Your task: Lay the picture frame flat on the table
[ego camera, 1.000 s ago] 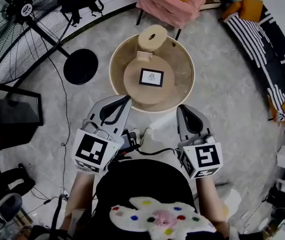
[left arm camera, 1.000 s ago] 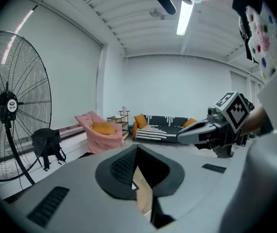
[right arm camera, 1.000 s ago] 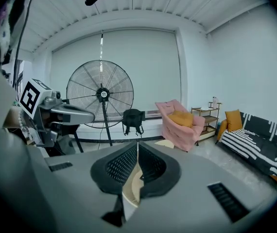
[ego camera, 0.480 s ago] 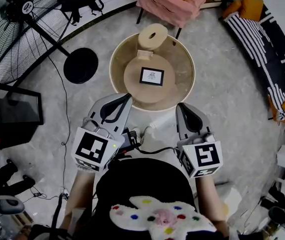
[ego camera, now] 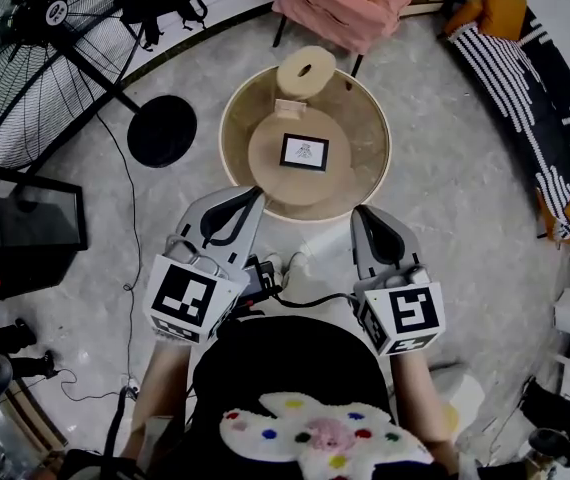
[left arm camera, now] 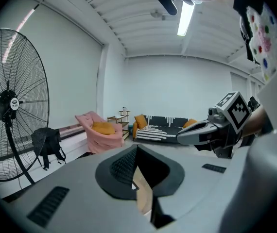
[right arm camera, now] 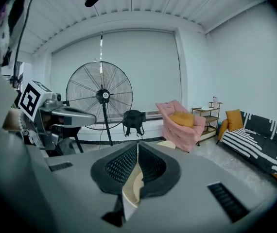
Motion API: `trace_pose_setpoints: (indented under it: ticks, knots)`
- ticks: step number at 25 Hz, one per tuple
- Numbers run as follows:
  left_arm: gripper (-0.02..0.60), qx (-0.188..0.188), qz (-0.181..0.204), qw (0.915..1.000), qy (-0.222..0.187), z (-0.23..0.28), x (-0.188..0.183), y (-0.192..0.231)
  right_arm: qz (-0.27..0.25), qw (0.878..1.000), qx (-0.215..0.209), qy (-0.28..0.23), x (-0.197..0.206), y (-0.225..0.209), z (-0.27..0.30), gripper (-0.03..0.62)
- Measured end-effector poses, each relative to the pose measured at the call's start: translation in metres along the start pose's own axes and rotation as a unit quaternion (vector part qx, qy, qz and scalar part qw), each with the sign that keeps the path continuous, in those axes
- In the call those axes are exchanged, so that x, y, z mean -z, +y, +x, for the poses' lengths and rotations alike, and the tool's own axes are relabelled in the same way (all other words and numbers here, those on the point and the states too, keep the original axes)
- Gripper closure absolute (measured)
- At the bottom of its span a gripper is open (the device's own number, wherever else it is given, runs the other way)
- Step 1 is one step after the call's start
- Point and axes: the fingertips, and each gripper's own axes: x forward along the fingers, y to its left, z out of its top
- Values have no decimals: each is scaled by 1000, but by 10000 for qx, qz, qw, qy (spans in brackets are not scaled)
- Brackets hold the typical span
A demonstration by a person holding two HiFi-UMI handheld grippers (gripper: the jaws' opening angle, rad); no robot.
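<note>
With left gripper point(ego camera: 251, 200) and right gripper point(ego camera: 362, 218) closed on nothing, the picture frame point(ego camera: 304, 152) seems already flat on the table point(ego camera: 365, 128), so no further move seems needed

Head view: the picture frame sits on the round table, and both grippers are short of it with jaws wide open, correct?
No, the jaws are not open. The left gripper and the right gripper are each shut on nothing, as the two gripper views show. The rest holds: the head view shows the picture frame on the round table, both grippers short of it.
</note>
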Motion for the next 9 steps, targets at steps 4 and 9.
trace_pose_setpoints:
  ticks: [4, 9]
  knots:
    - [566, -11, 7, 10000, 19, 1, 0, 1, 24, 10000, -15, 53, 1, 0, 1, 557]
    - [566, -52, -29, 10000, 29, 0, 1, 4, 26, 9999, -54, 92, 3, 2, 4, 557]
